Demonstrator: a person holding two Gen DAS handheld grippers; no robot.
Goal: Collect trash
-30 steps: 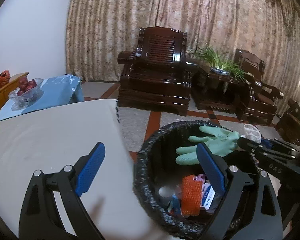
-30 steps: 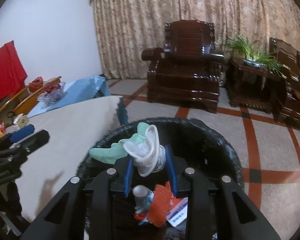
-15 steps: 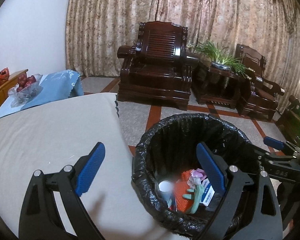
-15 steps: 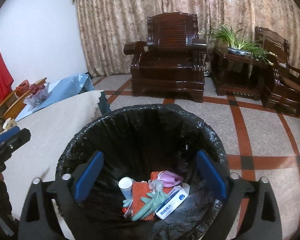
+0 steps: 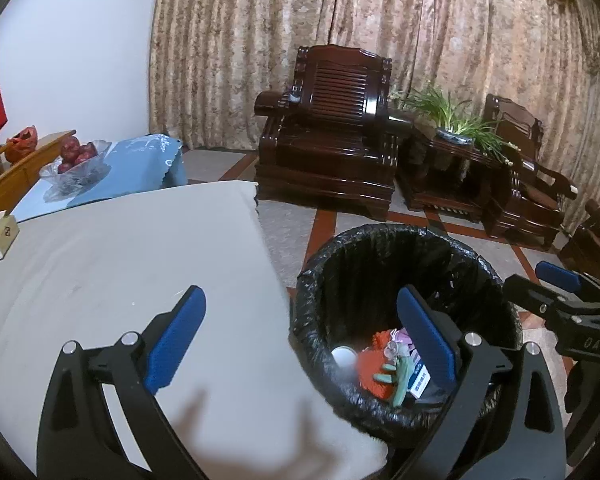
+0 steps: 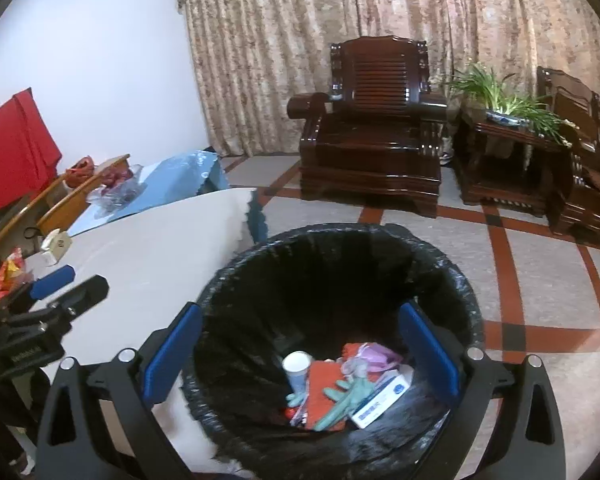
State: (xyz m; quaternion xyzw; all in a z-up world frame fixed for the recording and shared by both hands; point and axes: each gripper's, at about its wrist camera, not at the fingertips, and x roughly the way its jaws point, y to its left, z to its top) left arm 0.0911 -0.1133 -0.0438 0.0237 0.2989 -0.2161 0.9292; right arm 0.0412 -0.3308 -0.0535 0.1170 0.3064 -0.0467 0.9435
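A bin lined with a black bag [image 6: 340,248] [image 5: 384,240] stands on the floor beside the white table [image 5: 120,256]. At its bottom lie a green glove [image 6: 344,400] [image 5: 398,376], an orange cloth [image 6: 324,380], a paper cup [image 6: 296,364], a small white-and-blue box [image 6: 380,398] and a pale pink item [image 6: 374,354]. My right gripper [image 6: 300,356] hangs open above the bin with nothing between its fingers. My left gripper [image 5: 300,336] is open too, straddling the table's edge and the bin's rim. The right gripper's blue fingertip [image 5: 558,274] shows in the left wrist view.
Behind the bin stand a dark wooden armchair [image 6: 376,136], a side table with a potted plant [image 6: 508,116] and a second chair [image 5: 524,184]. On the table's far end are a small box [image 5: 0,236], a fruit bowl [image 5: 76,160] on blue cloth, and snack packets [image 6: 6,276].
One second ago the right gripper held the green glove and a white item over the bin. Its jaws opened and both dropped to the bin's bottom. Both grippers have since drawn back slightly.
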